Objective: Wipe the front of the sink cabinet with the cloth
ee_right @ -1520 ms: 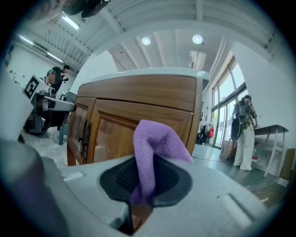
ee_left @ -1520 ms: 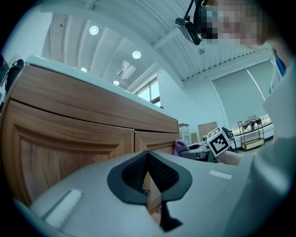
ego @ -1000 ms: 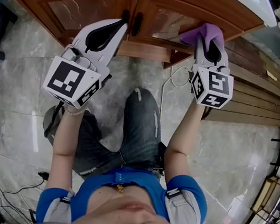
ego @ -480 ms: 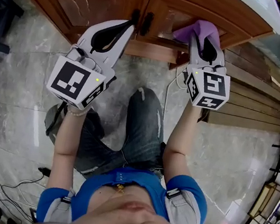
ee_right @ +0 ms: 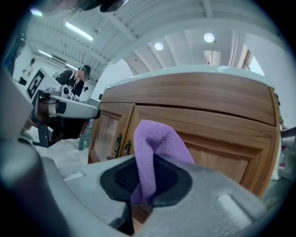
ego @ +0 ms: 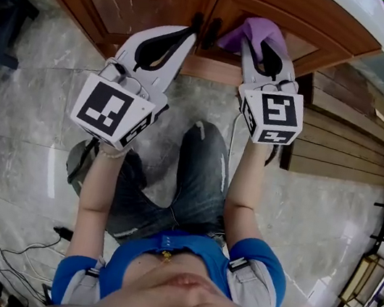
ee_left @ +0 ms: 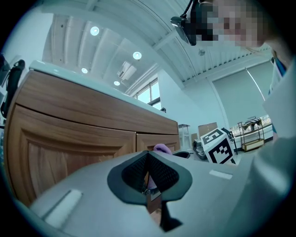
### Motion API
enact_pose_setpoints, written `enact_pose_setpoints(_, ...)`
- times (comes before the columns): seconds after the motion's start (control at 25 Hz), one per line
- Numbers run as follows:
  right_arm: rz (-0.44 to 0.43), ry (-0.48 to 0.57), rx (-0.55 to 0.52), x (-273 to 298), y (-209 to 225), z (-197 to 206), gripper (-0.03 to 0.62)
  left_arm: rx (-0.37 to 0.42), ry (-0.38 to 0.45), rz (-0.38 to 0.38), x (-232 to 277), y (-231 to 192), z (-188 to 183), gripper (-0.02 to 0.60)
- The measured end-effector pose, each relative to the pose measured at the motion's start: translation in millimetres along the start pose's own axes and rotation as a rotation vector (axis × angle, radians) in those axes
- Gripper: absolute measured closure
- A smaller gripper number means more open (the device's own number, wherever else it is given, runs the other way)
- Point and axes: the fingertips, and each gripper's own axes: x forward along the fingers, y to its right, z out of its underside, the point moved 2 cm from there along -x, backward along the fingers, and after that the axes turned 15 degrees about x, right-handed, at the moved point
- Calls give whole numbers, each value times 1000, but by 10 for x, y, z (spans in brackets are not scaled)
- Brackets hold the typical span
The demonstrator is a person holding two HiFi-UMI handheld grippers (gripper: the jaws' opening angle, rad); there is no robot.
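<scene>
Head view: purple cloth (ego: 256, 31) in right gripper (ego: 259, 51), at wooden cabinet front (ego: 129, 7).

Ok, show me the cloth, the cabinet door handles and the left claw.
cloth (ee_right: 155, 139), right gripper view: the purple fold standing above the jaws.
door handles (ego: 214, 34), head view: the right one of the dark pair.
left claw (ego: 185, 35), head view: its closed tips, near the handles.

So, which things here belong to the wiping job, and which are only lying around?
For the job: purple cloth, right gripper holding it, cabinet front.
Just around: left gripper, shut and empty; floor cables; wooden boards.
</scene>
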Motion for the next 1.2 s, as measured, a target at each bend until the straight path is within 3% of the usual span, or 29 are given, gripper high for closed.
enact_pose_setpoints(0.4,-12,14,-60,95,-171,-25,537,2,5,2,32,-14,55,581)
enact_pose_setpoints(1.2,-44,-65,-13,219,-214,499,537,-3,-36,0,88,22,128,581)
